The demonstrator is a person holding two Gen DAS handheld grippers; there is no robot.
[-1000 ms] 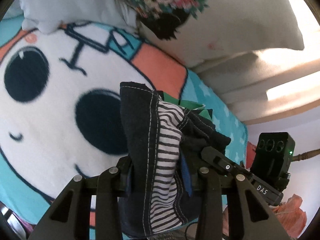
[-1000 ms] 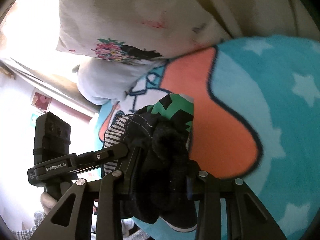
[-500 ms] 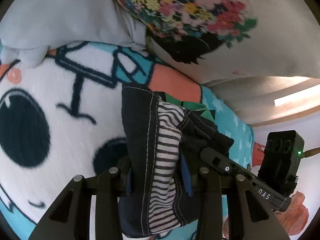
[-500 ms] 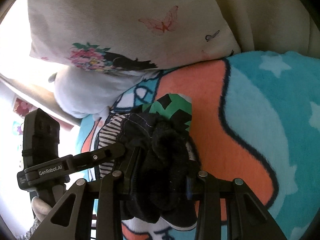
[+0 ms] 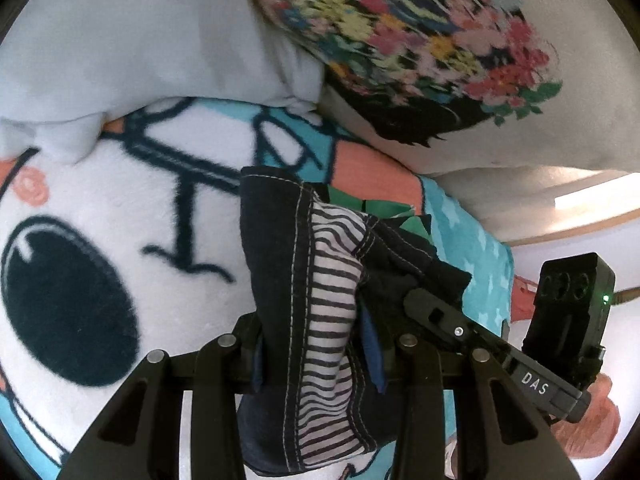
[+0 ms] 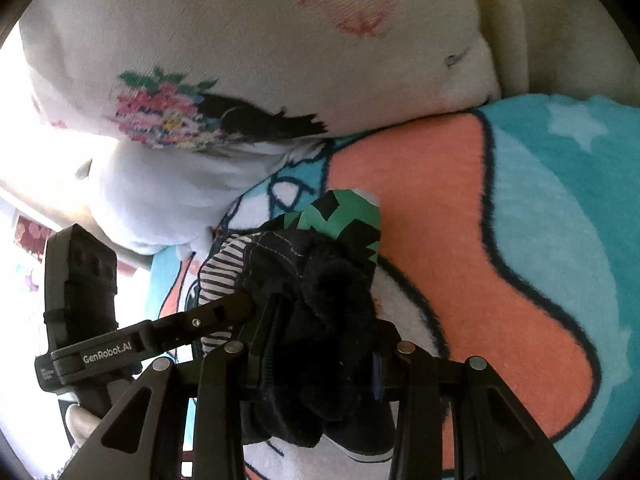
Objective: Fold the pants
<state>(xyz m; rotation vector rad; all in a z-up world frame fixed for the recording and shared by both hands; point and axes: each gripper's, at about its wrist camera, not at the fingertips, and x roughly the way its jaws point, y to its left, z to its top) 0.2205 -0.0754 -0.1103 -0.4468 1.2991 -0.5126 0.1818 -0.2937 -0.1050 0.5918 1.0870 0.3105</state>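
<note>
The pants [image 5: 280,264] are dark with white stitching, a black-and-white striped lining and a green-and-black patterned part. They are bunched up and held above the blanket. My left gripper [image 5: 316,356] is shut on the pants at the striped part. My right gripper [image 6: 320,360] is shut on the pants' fuzzy black fabric [image 6: 332,300]. The two grippers sit side by side; the right one [image 5: 480,332] shows in the left wrist view and the left one [image 6: 132,344] shows in the right wrist view.
A cartoon blanket [image 5: 100,208] in white, teal and orange covers the bed [image 6: 540,260]. A white pillow [image 5: 140,48] and a floral pillow [image 5: 420,40] lie just beyond the pants. The floral pillow also shows in the right wrist view [image 6: 240,40].
Both grippers have carried the bunched pants forward toward the pillows, which now loom larger. Both grips stay shut.
</note>
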